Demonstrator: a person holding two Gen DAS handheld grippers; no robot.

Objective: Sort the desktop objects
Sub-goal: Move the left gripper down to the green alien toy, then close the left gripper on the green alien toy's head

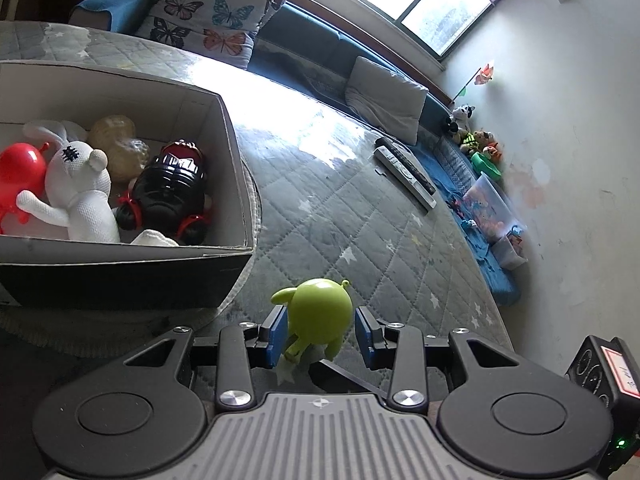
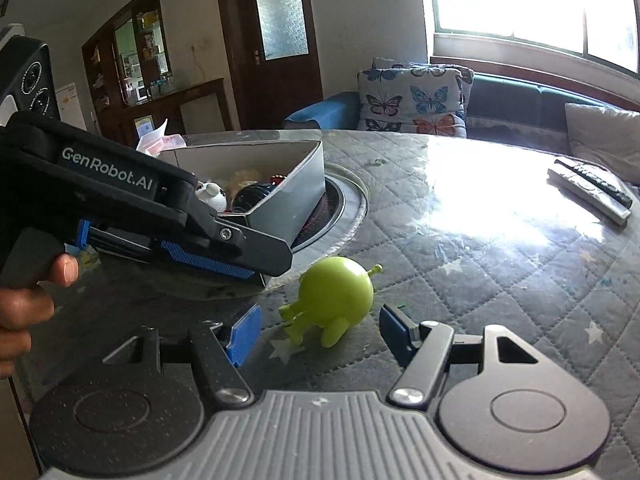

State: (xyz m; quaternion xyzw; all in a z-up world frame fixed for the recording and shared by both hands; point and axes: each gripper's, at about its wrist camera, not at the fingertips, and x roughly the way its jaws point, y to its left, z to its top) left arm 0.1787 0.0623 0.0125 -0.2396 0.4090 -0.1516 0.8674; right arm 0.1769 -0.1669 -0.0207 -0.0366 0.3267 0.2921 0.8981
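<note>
1. Right now a small green toy figure (image 1: 318, 312) stands on the quilted table cover (image 1: 360, 216), just at 4 o'clock from the cardboard box (image 1: 120, 276).
2. Seen from the left wrist camera, the left gripper (image 1: 320, 338) has its blue pads (image 1: 277, 336) on either side of the figure, jaws apart; the left pad looks to be touching it, while a narrow gap shows at the right pad.
3. From the right wrist camera, the right gripper (image 2: 320, 334) also faces the figure (image 2: 336, 300), jaws spread wide, both pads well clear of it.
4. Over at 10 o'clock in that same view, the left gripper's body appears side-on, held by a hand (image 2: 24, 304).
5. Inside the box lie a white plush rabbit (image 1: 76, 184), a red toy (image 1: 18, 176), a black-and-red toy (image 1: 168, 192) and a yellowish object (image 1: 116, 144).
6. Farther off, at 1 o'clock from the figure, two remote controls (image 1: 404, 172) rest near the table's far edge.
</note>
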